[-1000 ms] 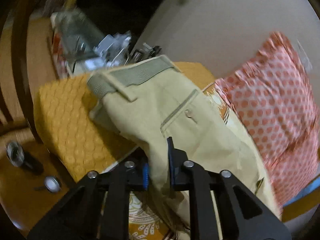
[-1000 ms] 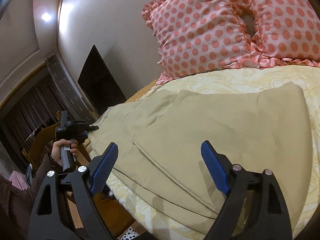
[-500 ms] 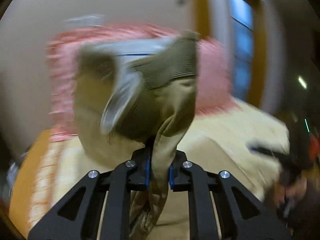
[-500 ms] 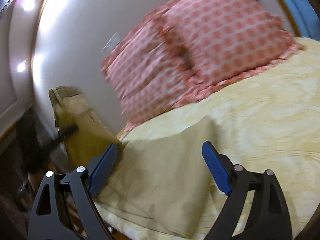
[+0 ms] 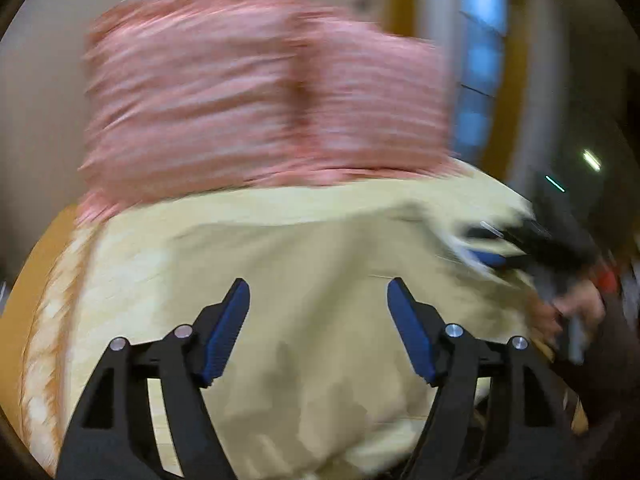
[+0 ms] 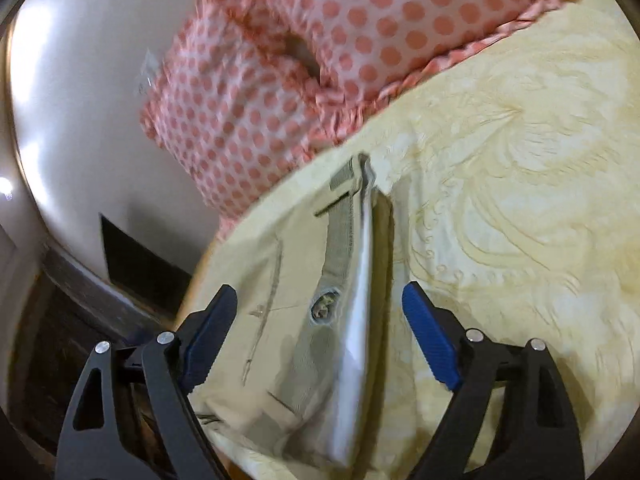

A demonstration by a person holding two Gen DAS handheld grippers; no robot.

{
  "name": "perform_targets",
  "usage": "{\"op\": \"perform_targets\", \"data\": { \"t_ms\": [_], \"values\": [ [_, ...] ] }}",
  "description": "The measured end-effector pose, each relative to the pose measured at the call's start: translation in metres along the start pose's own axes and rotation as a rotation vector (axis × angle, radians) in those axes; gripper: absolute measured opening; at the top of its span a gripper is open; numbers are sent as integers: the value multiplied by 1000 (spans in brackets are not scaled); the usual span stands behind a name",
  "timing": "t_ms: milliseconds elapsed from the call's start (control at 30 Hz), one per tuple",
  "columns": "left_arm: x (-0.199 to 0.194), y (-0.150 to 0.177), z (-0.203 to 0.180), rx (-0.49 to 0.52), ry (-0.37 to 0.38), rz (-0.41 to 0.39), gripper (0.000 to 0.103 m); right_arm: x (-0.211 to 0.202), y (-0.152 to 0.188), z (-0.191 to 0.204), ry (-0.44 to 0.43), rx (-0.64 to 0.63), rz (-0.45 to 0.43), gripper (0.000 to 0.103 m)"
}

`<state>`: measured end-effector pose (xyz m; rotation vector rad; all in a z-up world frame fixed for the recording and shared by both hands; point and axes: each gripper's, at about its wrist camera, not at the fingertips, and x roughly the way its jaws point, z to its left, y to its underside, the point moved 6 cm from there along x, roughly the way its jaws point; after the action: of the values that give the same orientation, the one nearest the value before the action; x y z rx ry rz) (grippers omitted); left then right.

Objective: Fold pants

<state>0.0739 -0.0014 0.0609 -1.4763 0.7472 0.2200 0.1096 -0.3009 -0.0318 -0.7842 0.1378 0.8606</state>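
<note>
The bed (image 6: 520,160) carries the khaki pants (image 6: 304,320), folded near its edge. Only the right view shows their waistband (image 6: 340,240) and button (image 6: 325,307); the left is blurred. Left tongs (image 5: 318,328) and right tongs (image 6: 320,332) both gape wide, empty.

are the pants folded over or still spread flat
Folded over: the pants lie doubled on the bed, waistband on top.

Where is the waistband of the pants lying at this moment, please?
In the right wrist view the waistband lies on the yellow bedspread, running away between the open right gripper fingers toward the polka-dot pillows.
</note>
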Motion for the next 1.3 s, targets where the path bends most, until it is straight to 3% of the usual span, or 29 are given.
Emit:
{"op": "perform_targets", "data": {
  "t_ms": [100, 200, 400, 500, 533, 567, 600, 633, 667, 767, 967, 1100, 1167, 1233, 1300],
  "values": [
    [24, 6, 66, -181, -35, 95, 69, 24, -4, 1, 97, -69, 56, 78],
    [46, 17, 99, -287, 14, 181, 69, 40, -9, 3, 105, -104, 85, 75],
    [79, 17, 85, -299, 174, 275, 69, 52, -14, 3, 109, -136, 127, 70],
    [92, 18, 79, -280, 198, 300, 73, 51, -12, 3, 79, -143, 143, 70],
    [93, 18, 78, -277, 200, 304, 73, 51, -13, 4, 71, -144, 149, 63],
    [94, 17, 77, -278, 205, 315, 63, 53, -11, 3, 58, -146, 172, 35],
    [95, 16, 77, -276, 208, 325, 52, 57, -7, 1, 43, -140, 206, 31],
    [96, 15, 76, -274, 211, 327, 29, 58, -4, 0, -9, -112, 228, 25],
    [95, 14, 78, -282, 230, 332, 17, 56, -4, -1, -58, -84, 240, 20],
    [96, 7, 81, -286, 242, 330, 8, 52, -12, 2, -159, -25, 233, 17],
    [121, -48, 81, -228, 167, 236, 6, 65, -66, 15, -157, -58, 145, 16],
    [167, -85, 84, -202, 68, 185, 9, 84, -117, 8, -75, -63, 38, 17],
    [187, -88, 89, -177, -40, 218, 21, 100, -131, -5, 74, -104, 21, 35],
    [181, -88, 96, -157, -132, 209, 33, 99, -136, -24, 291, -127, 36, 38],
    [153, -91, 99, -131, -180, 115, 47, 78, -137, -26, 273, -119, -6, 47]
  ]
}}
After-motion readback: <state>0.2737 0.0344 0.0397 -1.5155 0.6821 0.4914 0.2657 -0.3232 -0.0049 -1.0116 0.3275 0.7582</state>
